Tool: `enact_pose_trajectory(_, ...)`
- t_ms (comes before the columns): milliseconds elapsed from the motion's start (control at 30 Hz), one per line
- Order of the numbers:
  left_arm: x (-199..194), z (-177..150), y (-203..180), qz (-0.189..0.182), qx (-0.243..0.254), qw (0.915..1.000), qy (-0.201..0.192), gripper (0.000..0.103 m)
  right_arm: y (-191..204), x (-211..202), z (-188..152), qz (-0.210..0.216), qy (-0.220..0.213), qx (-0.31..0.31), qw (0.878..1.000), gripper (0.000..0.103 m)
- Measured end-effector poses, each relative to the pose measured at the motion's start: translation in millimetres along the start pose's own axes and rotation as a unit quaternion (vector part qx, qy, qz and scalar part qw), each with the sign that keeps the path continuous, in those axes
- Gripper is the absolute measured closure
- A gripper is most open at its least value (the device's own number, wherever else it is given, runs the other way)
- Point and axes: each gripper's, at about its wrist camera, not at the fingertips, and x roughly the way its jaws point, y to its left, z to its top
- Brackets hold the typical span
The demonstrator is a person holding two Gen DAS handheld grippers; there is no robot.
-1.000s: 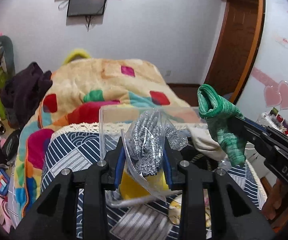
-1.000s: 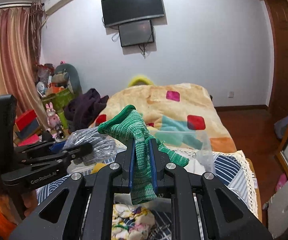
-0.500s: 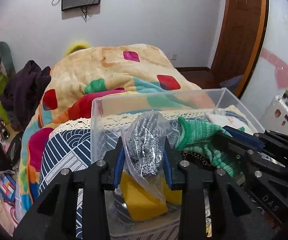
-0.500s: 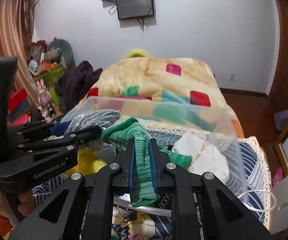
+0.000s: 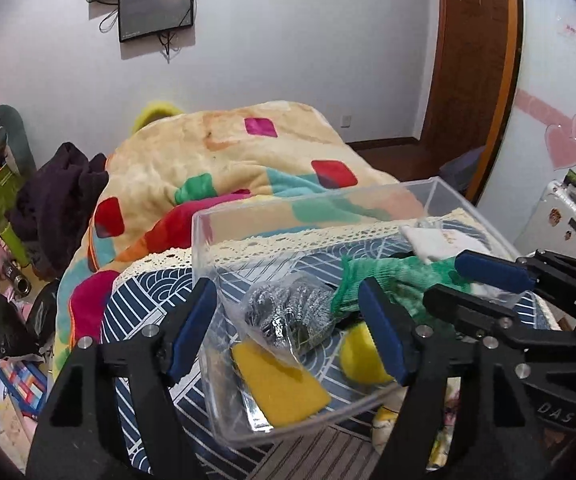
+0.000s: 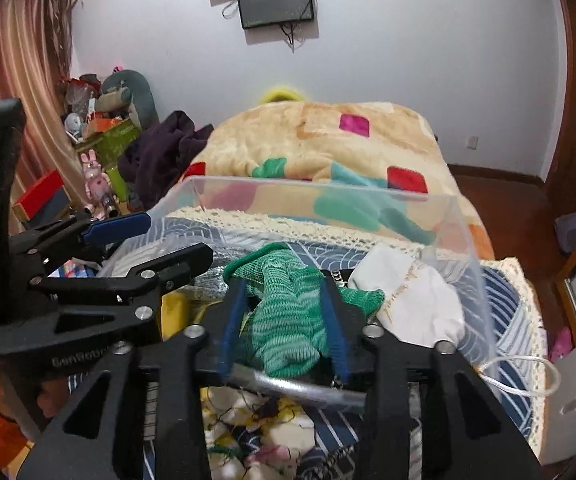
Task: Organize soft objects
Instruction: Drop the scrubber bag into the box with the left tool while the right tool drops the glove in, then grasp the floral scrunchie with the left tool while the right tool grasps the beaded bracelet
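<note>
A clear plastic bin stands on the patterned bedspread. My left gripper is open over it; the plastic bag of steel wool lies loose in the bin between its fingers, on a yellow sponge. My right gripper is open inside the bin, and the green knitted cloth lies between its blue pads. A white cloth pouch and a yellow ball also lie in the bin.
A colourful blanket covers the bed behind the bin. Dark clothes and toys crowd the left side. A wooden door and a white cabinet stand at the right. A white cord hangs at the bed's right edge.
Both grippers lowered into the bin and opened. The left one let go of the steel wool bag and the right one let go of the green cloth.
</note>
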Motion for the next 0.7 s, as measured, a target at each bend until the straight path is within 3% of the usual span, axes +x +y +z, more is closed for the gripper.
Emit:
enact_pose_trajectory(133,-21,1,-3,-0.012,0.002,0.9997,-0.020,0.024,3,-17,1,0.001,-0.017,-0.008,1.000,0.064)
enact_pose_trajectory(300,-53,1,-6,-0.033,0.000,0.9983,-0.048,0.019,4,-44,5,-0.006,-0.056,-0.011,0.998,0.050)
enact_pose_trajectory(433,-74,-4,-8,-0.045,-0.001,0.9967,-0.067,0.005,3,-63,3,-0.011,-0.077,-0.016,0.997,0.042)
enact_pose_trajectory(533,-80,-13,-13,-0.052,0.008,0.9967,-0.061,0.004,1,-75,-3,-0.028,-0.092,-0.021,0.995,0.030)
enact_pose_trajectory(700,-68,-39,-21,-0.061,0.012,0.9978,-0.022,0.004,-8,-77,-22,-0.055,-0.078,-0.019,0.995,0.029)
